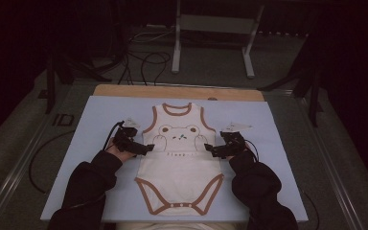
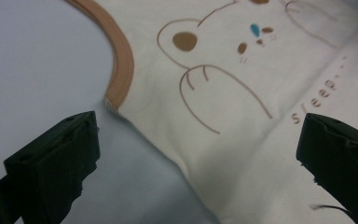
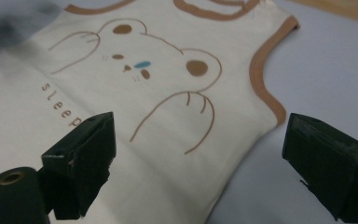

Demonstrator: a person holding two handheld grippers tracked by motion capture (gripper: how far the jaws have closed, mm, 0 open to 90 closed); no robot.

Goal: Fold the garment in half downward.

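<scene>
- A cream bodysuit with a bear print lies flat, face up, on a blue mat.
- The left gripper and right gripper sit at its side seams, jaws wide apart, holding nothing.
- Risk: closing too shallow could pinch one fabric layer, or miss the edge entirely.

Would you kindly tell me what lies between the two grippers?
The cream bodysuit with its bear print lies flat between the left gripper and right gripper, seen in the high view.
</scene>
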